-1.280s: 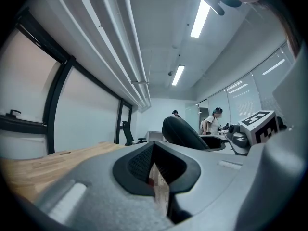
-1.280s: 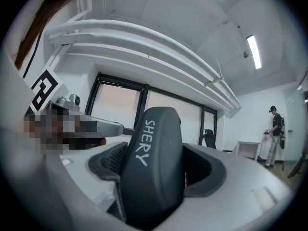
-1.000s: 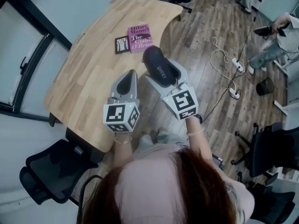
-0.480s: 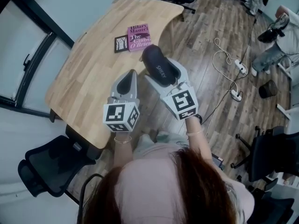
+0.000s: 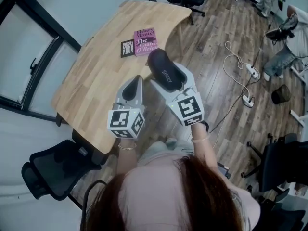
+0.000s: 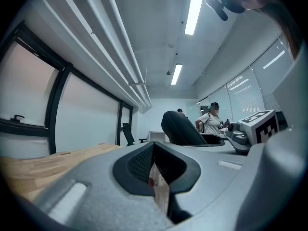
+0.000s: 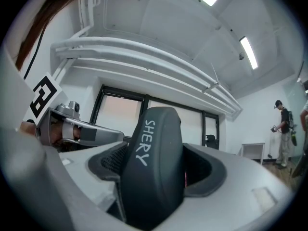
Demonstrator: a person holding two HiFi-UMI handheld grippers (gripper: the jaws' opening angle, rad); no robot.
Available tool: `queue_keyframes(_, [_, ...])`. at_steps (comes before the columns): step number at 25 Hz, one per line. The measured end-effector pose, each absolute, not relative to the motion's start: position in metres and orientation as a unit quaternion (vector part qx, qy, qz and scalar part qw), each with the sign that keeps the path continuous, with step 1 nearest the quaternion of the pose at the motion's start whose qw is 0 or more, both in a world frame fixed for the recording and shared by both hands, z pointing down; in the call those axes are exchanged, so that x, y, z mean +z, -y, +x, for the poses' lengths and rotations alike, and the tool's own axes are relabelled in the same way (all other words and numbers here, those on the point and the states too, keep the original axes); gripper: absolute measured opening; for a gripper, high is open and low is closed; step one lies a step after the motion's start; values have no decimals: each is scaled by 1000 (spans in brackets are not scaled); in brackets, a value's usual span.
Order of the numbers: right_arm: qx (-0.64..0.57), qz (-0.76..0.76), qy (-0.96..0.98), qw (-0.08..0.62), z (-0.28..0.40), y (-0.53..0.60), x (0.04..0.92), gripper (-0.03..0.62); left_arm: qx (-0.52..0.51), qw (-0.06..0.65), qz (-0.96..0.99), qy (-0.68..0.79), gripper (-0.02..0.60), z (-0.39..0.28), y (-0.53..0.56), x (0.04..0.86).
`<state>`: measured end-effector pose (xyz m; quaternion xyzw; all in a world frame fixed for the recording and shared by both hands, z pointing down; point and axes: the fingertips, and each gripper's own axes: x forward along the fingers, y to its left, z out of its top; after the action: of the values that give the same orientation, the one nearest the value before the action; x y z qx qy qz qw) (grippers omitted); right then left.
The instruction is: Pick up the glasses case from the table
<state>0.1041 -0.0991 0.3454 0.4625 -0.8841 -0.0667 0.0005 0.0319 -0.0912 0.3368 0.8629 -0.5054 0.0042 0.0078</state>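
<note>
glasses case (image 5: pixel 162 70): near end hidden inside right hand-held gripper (image 5: pixel 169 77) | far-right person (image 5: pixel 288 42): cut off by frame edge | pink book (image 5: pixel 145 41): small print unreadable

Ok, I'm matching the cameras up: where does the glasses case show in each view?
Head view: the glasses case sits just above centre, clamped in the right gripper.
Left gripper view: it is the dark hump right of centre.
Right gripper view: dead centre, filling the jaws.
Shared landmark: the dark window frame.
</note>
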Motion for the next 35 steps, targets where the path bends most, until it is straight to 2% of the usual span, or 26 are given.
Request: queue_keyframes(35, [-70, 471, 879, -3, 83, 30, 326, 359, -8, 13, 864, 504, 8, 10, 21, 325])
